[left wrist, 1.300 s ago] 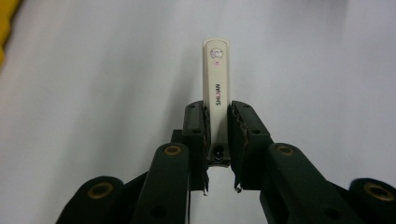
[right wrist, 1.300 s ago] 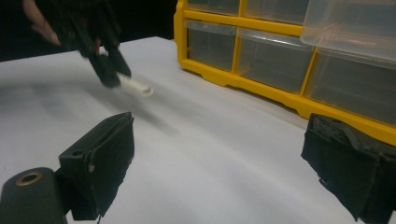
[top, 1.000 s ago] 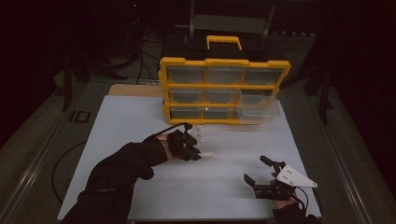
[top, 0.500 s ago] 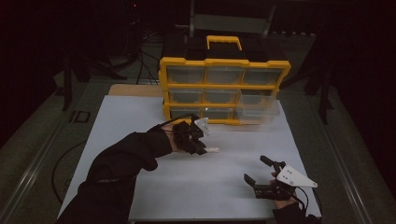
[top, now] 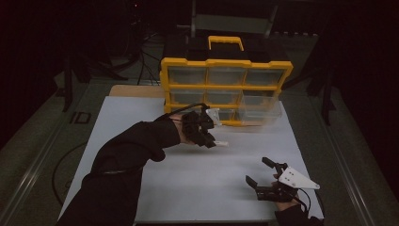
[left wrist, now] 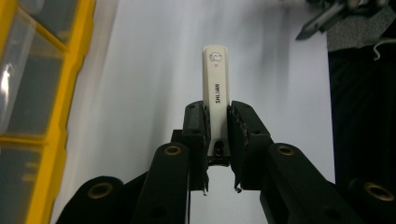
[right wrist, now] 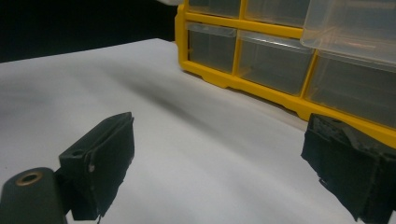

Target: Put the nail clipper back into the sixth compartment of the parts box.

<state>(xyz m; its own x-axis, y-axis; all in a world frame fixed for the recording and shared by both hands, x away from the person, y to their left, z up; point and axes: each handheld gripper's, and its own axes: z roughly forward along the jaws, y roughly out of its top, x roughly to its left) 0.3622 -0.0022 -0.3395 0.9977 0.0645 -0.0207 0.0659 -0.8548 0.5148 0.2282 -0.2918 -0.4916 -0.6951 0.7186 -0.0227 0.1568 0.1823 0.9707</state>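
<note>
- White worktop (top: 141, 122) is sitting in a dark room; yellow drawer organiser (top: 226, 70) is standing at its far edge, one clear drawer (top: 261, 109) protruding.
- Left tongs (left wrist: 218, 135) are clenching a white stick (left wrist: 215, 84) by one end, probably for stowing; right tongs (top: 263, 173) are resting released, apparently idle.

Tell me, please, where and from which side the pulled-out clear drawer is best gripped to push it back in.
Probably by its front wall, coming from the table side. The drawer sticks out of the yellow organizer toward the person, so that wall is the nearest free edge, and its open top should let one jaw go inside and one outside. The right gripper is open and free; the left gripper holds a white stick.
</note>
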